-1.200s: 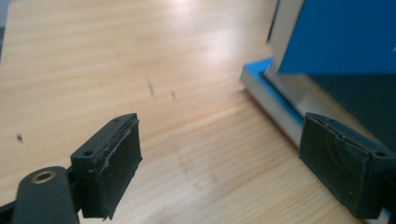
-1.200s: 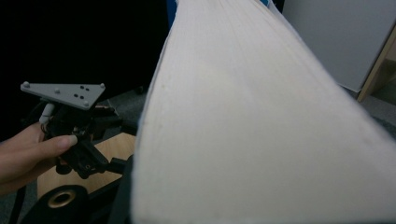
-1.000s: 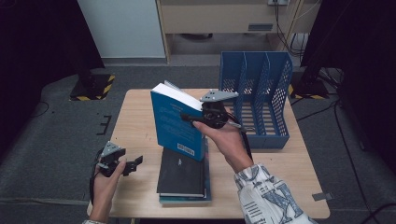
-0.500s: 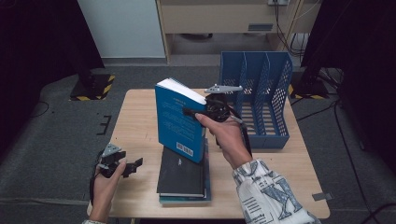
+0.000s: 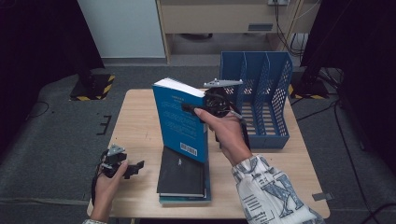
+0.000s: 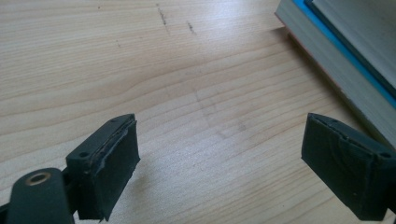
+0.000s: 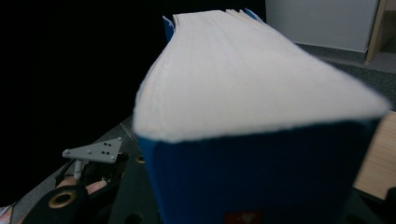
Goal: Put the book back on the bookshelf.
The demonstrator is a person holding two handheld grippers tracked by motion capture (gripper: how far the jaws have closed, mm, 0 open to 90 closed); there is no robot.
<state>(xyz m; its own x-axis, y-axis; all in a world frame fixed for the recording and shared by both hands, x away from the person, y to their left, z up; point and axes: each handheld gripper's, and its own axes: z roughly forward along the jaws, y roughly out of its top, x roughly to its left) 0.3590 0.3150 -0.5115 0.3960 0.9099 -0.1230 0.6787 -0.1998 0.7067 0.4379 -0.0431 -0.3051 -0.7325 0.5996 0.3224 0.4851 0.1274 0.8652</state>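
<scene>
High view: right tongs [image 5: 189, 108] clamp the upright blue book [image 5: 180, 119] mid-tabletop [image 5: 140, 116], above the stacked books [image 5: 183, 175], blue file rack [image 5: 261, 100] beside. Left tongs [image 5: 135, 165] gape wide, empty, at the near-left edge.

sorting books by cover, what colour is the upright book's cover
Blue cover, white page edges; clearest in the high view.

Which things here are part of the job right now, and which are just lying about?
In the job:
- blue book, held upright over the table by the right gripper
- blue file rack, empty, just beyond the book; probably where it goes

Lying about:
- stack of books, flat on the table
- left gripper, open, holding nothing, near the table's front left corner
</scene>
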